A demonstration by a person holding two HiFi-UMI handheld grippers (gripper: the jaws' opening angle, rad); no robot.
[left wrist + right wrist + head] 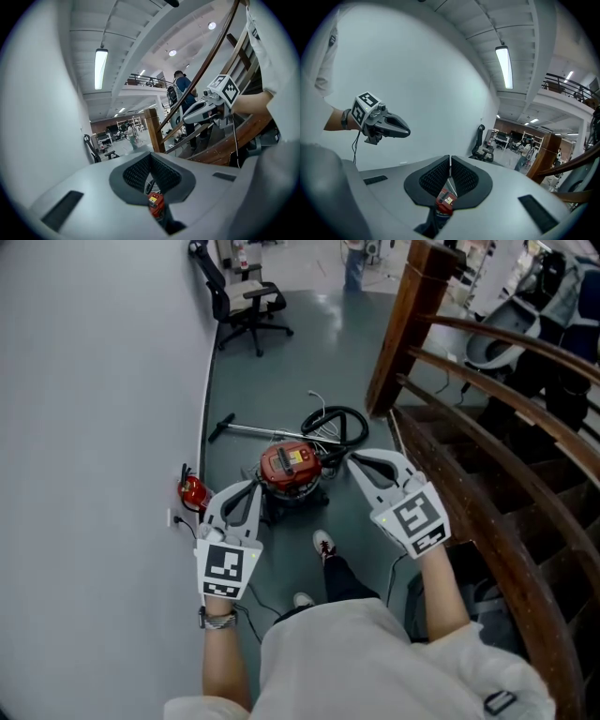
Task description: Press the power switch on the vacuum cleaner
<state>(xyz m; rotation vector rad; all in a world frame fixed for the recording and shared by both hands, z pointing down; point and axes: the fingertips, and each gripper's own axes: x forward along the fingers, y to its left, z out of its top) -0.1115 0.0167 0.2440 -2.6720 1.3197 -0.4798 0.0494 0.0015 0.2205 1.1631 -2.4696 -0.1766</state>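
We held the left gripper at the vacuum cleaner's eight o'clock and the right gripper at three. Both had their jaws pressed together, empty, well above it. That could have been before the press or after it.

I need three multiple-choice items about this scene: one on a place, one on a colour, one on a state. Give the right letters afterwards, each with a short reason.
1. Where does the vacuum cleaner stand?
A on the floor
B on a table
C on a shelf

2. What colour is its top?
A blue
B red
C yellow

3. How are the jaws of the right gripper?
A wide open
B shut on a cloth
C shut, holding nothing

1 A: it sits on the grey floor beside the wooden staircase.
2 B: the lid shows red.
3 C: the pads meet with nothing between them.
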